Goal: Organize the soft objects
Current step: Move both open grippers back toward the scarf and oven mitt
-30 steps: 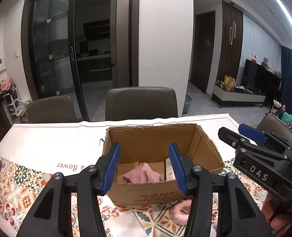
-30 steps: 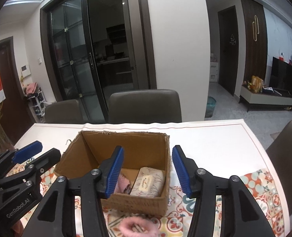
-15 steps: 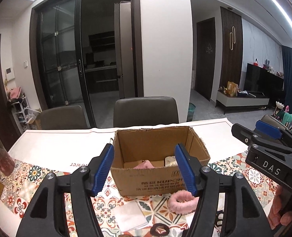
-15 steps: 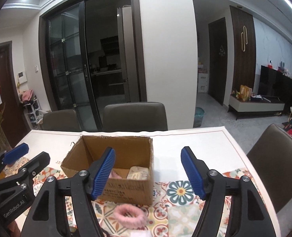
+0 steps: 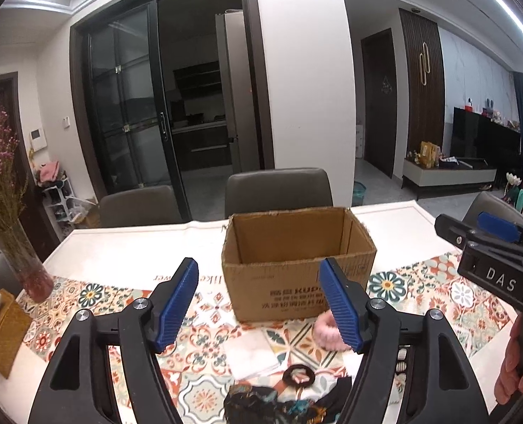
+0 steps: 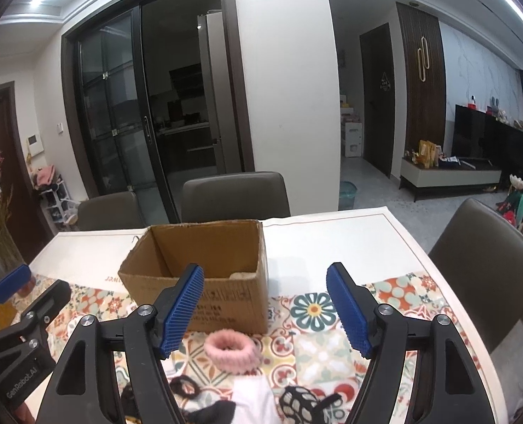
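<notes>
My blue ribbed fingers [image 5: 176,304] on the left gripper [image 5: 261,304] are spreading apart and grasp nothing; my right gripper [image 6: 265,309] stands released too, its jaws bare. The fluffy pink ring-shaped scrunchie [image 6: 228,350] lies on the patterned tablecloth [image 6: 314,311] just in front of the open brown cardboard box [image 6: 204,265]. Nearer me lie a brown hair tie [image 5: 299,376], a white folded cloth [image 5: 250,353] and dark patterned fabric [image 5: 257,406]. A glass vase of dried flowers [image 5: 17,247] stands far left.

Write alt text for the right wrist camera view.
An empty right gripper with blue pads hangs over a patterned table, aimed at a pink fuzzy scrunchie lying before an open cardboard box. The left gripper shows at the left edge.
</notes>
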